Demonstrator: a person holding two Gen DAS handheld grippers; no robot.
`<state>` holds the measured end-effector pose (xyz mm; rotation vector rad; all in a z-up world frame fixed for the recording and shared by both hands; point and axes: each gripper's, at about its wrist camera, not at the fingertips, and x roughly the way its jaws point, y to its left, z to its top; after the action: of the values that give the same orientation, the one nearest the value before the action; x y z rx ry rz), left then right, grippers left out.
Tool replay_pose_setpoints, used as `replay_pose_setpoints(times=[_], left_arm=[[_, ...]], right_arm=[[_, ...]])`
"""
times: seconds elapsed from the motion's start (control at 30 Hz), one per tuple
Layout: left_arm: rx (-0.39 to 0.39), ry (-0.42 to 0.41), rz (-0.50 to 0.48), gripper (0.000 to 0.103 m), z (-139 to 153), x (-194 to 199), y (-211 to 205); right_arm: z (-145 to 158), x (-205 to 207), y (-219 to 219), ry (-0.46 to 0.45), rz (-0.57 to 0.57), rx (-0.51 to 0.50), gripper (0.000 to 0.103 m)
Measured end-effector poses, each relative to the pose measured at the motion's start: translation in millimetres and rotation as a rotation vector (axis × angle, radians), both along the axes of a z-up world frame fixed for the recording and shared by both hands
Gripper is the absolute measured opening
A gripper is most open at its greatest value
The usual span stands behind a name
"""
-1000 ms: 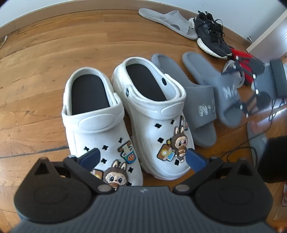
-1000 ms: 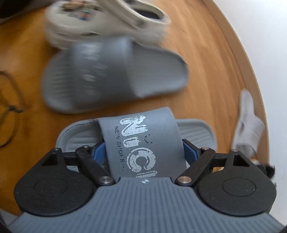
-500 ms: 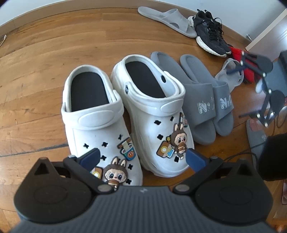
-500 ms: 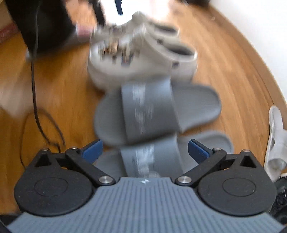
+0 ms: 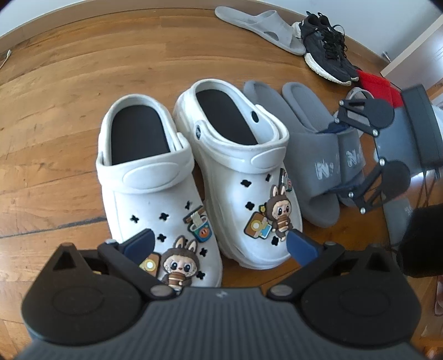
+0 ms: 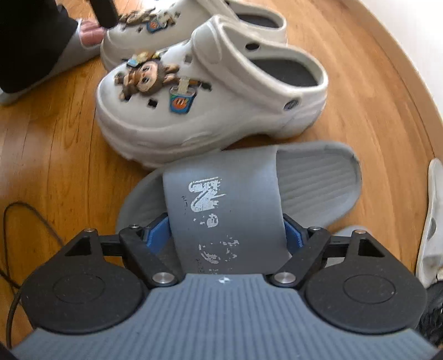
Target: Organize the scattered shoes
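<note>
Two white clogs with cartoon charms stand side by side on the wood floor, with two grey slides lined up to their right. My left gripper is open and empty, hovering over the clogs' toes. My right gripper reaches in from the right and its blue pads close on the strap of a grey slide next to the nearer clog. The right gripper also shows in the left wrist view.
A light grey slide, black sneakers and a red item lie farther back near the wall. A white sandal lies right of the slide. A black cable runs over the floor. A person's foot is nearby.
My right gripper set the second grey slide beside the first, opened and drew back, then came forward and closed on a slide strap again. The left gripper stayed still.
</note>
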<state>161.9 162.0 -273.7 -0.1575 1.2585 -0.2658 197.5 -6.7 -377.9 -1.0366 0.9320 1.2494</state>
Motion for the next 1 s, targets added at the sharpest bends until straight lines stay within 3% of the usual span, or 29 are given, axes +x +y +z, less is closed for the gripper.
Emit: replay_pose_setpoints(times=[0.13,0.27,0.33,0.47,0.63,0.73,0.9,1.0], left_arm=[[0.003,-0.003,-0.014,0.102,2,0,-4],[0.005,-0.013,-0.034,0.102,4,2,-7],[-0.002,-0.02,-0.039,0.102,5,4,-8],[-0.011,-0.037,-0.043,0.102,10,9,-10],[-0.005,-0.091,-0.074,0.102,25,22,-21],[0.016,-0.128,-0.107,0.102,35,32,-30],[0.054,-0.183,-0.164,0.102,53,58,-52],[0.106,-0.206,-0.213,0.102,59,80,-72]], right_arm=[[-7,-11,6,-0.059,0.039,0.001,0.082],[-11,-7,13,-0.038,0.035,-0.029,0.082],[1,-3,6,0.0,0.028,0.029,0.083],[49,4,-30,0.07,-0.059,0.254,0.101],[92,25,-86,0.148,-0.34,0.406,0.101],[92,36,-117,0.115,-0.492,0.387,0.098],[57,64,-166,-0.074,-0.742,0.27,0.066],[31,89,-188,-0.154,-0.828,0.182,0.06]])
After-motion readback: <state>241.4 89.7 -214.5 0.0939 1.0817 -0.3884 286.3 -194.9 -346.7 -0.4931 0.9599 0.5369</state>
